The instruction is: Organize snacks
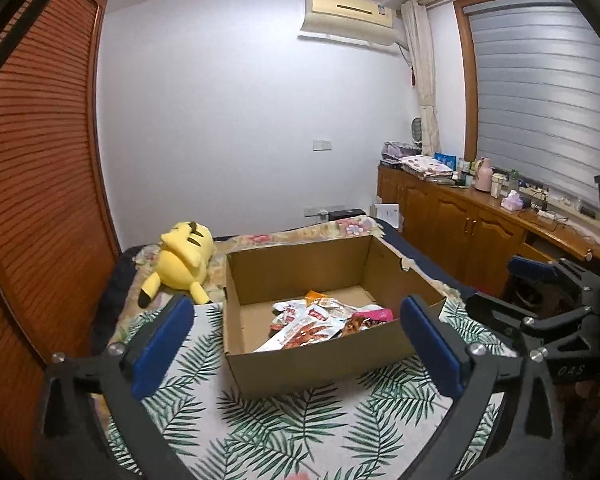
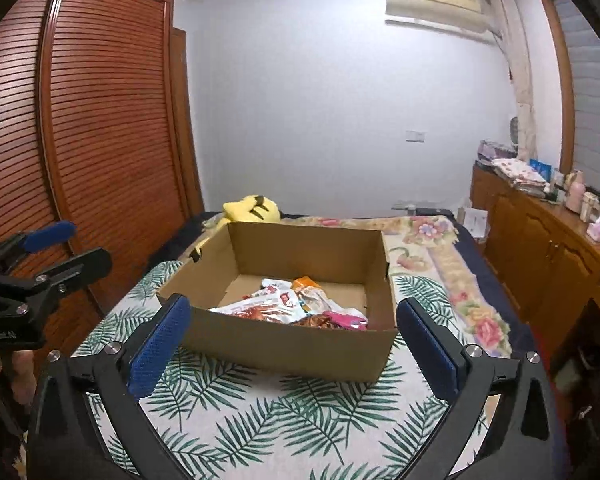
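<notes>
While the snack packets (image 1: 320,322) lie heaped together in the near right part of the cardboard box (image 1: 300,368), the rest of the box floor is bare cardboard. They are mostly white and red wrappers, with an orange one behind and a pink one at the right; from the right wrist view the same pile (image 2: 296,306) sits against the near wall of the box (image 2: 284,352). The box is open-topped and stands on a palm-leaf cloth (image 1: 284,424) spread over a bed, with cloth showing in front and on both sides. A flowered blanket (image 2: 432,240) covers the bed beyond it. A yellow plush toy (image 1: 184,260) lies near the box's far left corner, apart from it. A slatted wooden wardrobe (image 1: 32,184) stands along the left, a low cupboard (image 1: 460,224) laden with bottles and folded cloths along the right. Both tools hover short of the box: the left gripper (image 1: 300,340) and the right gripper (image 2: 292,344) each have their blue pads spread wide, holding nothing.
</notes>
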Tool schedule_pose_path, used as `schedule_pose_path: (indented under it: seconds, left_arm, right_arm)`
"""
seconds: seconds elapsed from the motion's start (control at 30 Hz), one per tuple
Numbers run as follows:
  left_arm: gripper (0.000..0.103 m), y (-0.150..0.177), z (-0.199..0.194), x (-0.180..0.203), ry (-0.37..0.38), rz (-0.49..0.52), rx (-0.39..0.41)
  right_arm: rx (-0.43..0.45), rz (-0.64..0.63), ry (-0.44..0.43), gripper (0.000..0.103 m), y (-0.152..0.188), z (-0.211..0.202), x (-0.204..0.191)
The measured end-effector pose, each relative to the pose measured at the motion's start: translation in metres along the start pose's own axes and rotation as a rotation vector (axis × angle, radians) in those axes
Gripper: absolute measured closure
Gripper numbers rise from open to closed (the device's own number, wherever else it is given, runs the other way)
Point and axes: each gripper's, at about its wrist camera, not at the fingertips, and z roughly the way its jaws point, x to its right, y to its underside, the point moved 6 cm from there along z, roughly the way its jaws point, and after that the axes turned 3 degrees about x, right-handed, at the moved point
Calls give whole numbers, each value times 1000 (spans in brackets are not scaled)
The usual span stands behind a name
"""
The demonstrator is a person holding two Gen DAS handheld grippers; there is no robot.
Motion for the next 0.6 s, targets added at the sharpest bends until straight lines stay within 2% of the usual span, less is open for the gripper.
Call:
schedule_pose_path:
  seconds: [0.23,0.37,0.6]
  left_arm:
    - [0,14,-26,5,-96,29,34]
    - [0,27,-43,6,-101,-14,33]
    - [0,39,-64,14,-118,-10,36]
  right_arm:
    - [34,10,13,0,11,-25,-4]
    - [53,13,13,0,17,-43,-8]
    - [100,25,33,0,24,-75,-14]
